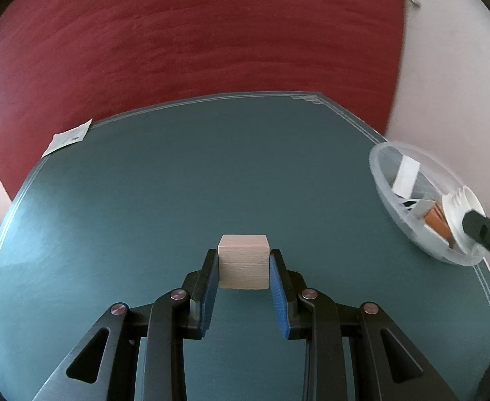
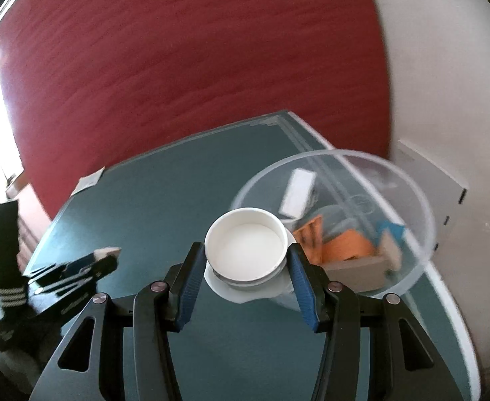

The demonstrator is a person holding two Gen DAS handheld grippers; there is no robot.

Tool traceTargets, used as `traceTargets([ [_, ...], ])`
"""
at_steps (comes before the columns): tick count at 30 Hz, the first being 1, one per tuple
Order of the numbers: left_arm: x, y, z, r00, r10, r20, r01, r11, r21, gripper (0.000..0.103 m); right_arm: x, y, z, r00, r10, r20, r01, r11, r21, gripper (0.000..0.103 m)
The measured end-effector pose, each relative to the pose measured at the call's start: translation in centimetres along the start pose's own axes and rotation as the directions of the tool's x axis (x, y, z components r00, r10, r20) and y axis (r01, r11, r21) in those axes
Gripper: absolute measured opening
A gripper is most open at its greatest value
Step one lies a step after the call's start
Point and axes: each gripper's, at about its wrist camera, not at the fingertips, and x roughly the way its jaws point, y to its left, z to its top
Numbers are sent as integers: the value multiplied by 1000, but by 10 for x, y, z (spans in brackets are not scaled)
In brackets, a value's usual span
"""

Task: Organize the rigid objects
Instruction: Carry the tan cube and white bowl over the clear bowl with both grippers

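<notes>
A pale wooden cube (image 1: 243,262) is clamped between the blue pads of my left gripper (image 1: 243,264), held above the green table mat (image 1: 178,183). My right gripper (image 2: 246,257) is shut on a round white cup (image 2: 246,245), open side up, held just left of a clear plastic bowl (image 2: 412,200). The bowl holds an orange piece (image 2: 348,244), a white block (image 2: 298,192) and other pieces. In the left wrist view the bowl (image 1: 381,180) sits at the mat's right edge, with the white cup (image 1: 462,207) and the right gripper's dark finger (image 1: 485,230) over it.
A white paper slip (image 1: 67,138) lies at the mat's far left corner. Red carpet (image 1: 194,40) lies beyond the table, a pale wall to the right. The left gripper with the cube (image 2: 106,252) shows at the left of the right wrist view, beside a striped sleeve (image 2: 7,267).
</notes>
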Motion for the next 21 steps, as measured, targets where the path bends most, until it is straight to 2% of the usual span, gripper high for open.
traceTargets([
  [8,-3,-30,5,1000,-23,-1,23,999,48,31,-2,-45,10,995,-94,29,91,994,65,52],
  [21,-6,-70,9,999,-53,1,52,992,115,31,3,-91,9,981,-188,34,184,976,114,52],
])
